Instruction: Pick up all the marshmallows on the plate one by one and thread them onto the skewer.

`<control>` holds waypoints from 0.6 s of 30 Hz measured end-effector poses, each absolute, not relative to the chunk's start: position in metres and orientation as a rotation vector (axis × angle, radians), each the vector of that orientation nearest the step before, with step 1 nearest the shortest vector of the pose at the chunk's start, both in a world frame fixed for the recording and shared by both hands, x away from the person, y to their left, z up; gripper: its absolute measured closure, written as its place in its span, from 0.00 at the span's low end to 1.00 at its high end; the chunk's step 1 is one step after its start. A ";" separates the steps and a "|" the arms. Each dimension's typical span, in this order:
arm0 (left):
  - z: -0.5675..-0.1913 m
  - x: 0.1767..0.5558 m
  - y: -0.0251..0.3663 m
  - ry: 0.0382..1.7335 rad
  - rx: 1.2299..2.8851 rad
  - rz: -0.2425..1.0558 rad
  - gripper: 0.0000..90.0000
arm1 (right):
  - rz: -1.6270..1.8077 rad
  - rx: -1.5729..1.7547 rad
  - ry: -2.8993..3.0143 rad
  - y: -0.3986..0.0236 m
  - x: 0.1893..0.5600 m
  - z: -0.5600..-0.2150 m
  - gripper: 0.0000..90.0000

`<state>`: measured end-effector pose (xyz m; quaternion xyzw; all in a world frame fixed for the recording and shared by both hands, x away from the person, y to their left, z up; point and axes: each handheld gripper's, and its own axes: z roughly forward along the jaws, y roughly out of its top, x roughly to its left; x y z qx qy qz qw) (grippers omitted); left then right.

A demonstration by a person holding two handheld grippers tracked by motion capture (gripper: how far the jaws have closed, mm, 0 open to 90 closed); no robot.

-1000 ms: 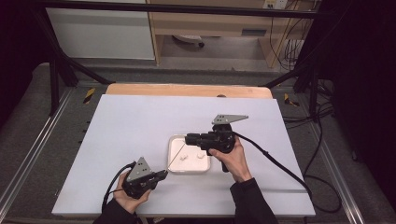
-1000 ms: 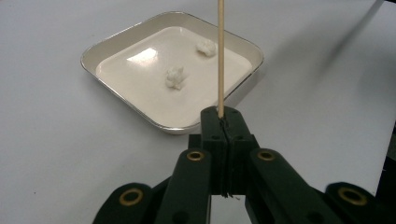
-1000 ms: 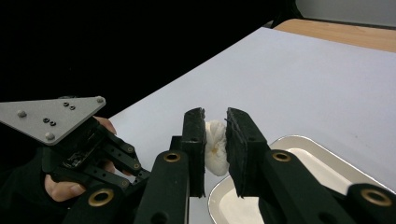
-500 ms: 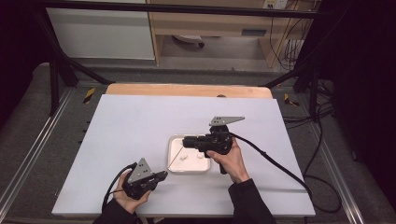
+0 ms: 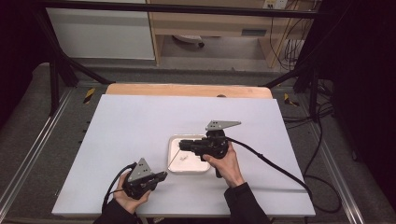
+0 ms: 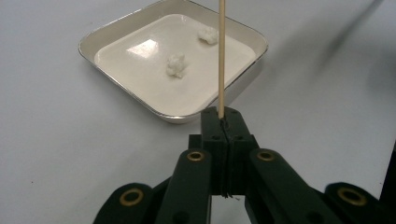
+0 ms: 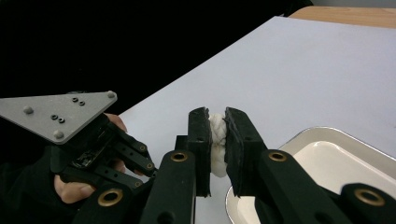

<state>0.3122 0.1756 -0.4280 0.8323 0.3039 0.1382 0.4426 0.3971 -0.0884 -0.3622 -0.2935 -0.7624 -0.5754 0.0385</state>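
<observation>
White matte surface (image 5: 140, 140) carries a glossy square white tray (image 6: 140, 100); left tongs (image 6: 223, 122) clamp a thin wooden skewer (image 6: 221, 56), right tongs (image 7: 217, 133) pinch a soft white lump (image 7: 216, 144).

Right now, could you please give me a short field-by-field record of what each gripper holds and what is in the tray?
left gripper: shut on a thin wooden skewer, which points toward the tray
right gripper: shut on a white soft lump, held above the tray's near edge
tray: shallow, white, square with rounded corners, on the white table
tray contents: two small white pieces, lying apart
skewer load: nothing on it
</observation>
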 end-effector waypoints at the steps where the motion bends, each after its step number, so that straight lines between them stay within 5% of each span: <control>1: -0.428 0.312 0.176 0.760 2.065 0.344 0.99 | -1.766 -0.902 -2.339 -0.088 0.397 -0.363 0.90; 18: -0.429 0.312 0.176 0.789 2.061 0.335 0.99 | -1.804 -0.902 -2.338 -0.080 0.390 -0.373 0.91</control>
